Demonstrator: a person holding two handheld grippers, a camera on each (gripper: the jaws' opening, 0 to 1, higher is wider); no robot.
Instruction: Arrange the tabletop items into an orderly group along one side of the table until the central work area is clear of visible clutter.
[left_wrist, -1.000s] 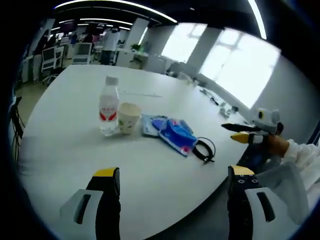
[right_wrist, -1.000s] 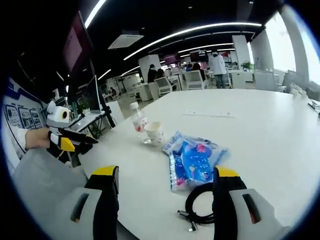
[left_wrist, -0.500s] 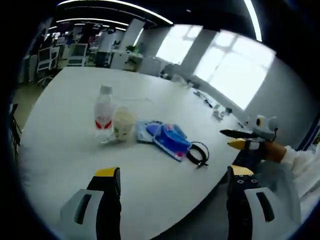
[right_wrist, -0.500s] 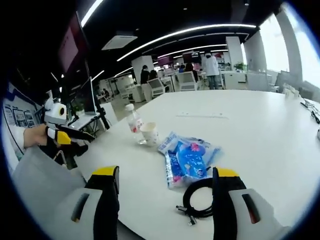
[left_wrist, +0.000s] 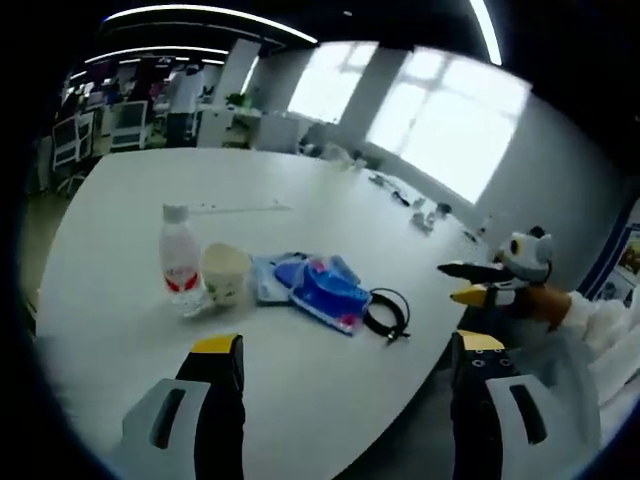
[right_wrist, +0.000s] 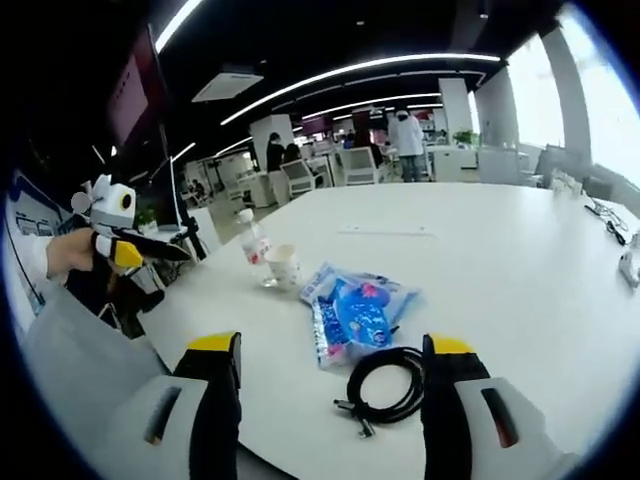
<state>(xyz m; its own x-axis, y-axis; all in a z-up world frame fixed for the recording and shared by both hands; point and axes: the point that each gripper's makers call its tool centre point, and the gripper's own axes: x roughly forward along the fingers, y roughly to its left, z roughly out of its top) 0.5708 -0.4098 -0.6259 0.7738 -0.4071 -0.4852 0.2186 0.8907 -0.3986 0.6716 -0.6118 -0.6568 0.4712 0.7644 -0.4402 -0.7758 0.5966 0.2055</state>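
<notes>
1. Tabletop items sit in a loose row near the table (left_wrist: 130, 330)'s near edge: water bottle (left_wrist: 178, 257), paper cup (left_wrist: 226, 274), blue plastic packets (left_wrist: 312, 286), coiled black cable (left_wrist: 385, 313).
2. Bottle and cup stand touching or just beside each other; the packets overlap; the cable lies just beside them.
3. Left gripper (left_wrist: 335, 345) and right gripper (right_wrist: 325, 345) hover with jaws spread apart and empty, off the near edge.
4. Judged from this, nothing is grasped yet; tightening the group toward one side remains.
</notes>
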